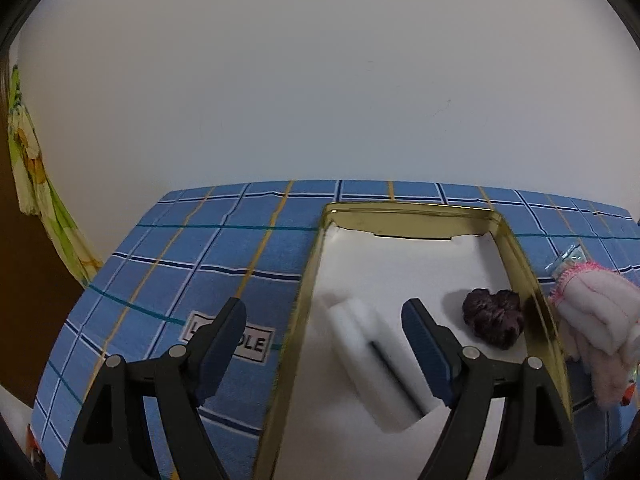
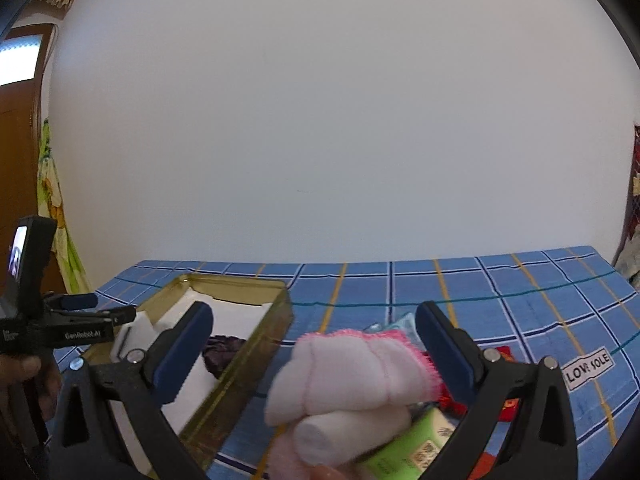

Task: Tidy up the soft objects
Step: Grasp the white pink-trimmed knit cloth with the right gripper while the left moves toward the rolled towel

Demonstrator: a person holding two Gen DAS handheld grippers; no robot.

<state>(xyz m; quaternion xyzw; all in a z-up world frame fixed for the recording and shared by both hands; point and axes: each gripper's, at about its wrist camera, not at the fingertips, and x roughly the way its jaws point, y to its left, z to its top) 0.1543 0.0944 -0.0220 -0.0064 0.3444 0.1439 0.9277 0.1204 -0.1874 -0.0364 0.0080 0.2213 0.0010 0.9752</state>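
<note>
The landmark is the gold tin, a shallow rectangular box with a white lining, lying on a blue checked cloth.

Left gripper: jaws stand wide apart, nothing between the pads. One finger hangs over the cloth outside the tin's left wall; the other is over the tin's interior. Inside the tin, below and between the fingers, lies a white foam block, blurred. A dark purple scrunchie lies inside the tin close against its right wall.

Just outside that right wall, a pink-and-white soft cloth bundle lies on the cloth, almost against the wall. A small clear packet lies just behind the bundle.

Right gripper: jaws spread wide, pads not pressing on anything. In its view the bundle sits between and below the fingers, to the right of the tin; whether anything touches it cannot be told. A green carton lies under the bundle's near edge, and red items show beside it. The tin's right wall stands between the bundle and the interior, where the scrunchie is partly visible.

At the far left of the tin in the right wrist view, the left gripper and a hand holding it are visible. A label is sewn on the cloth well right of the tin.
</note>
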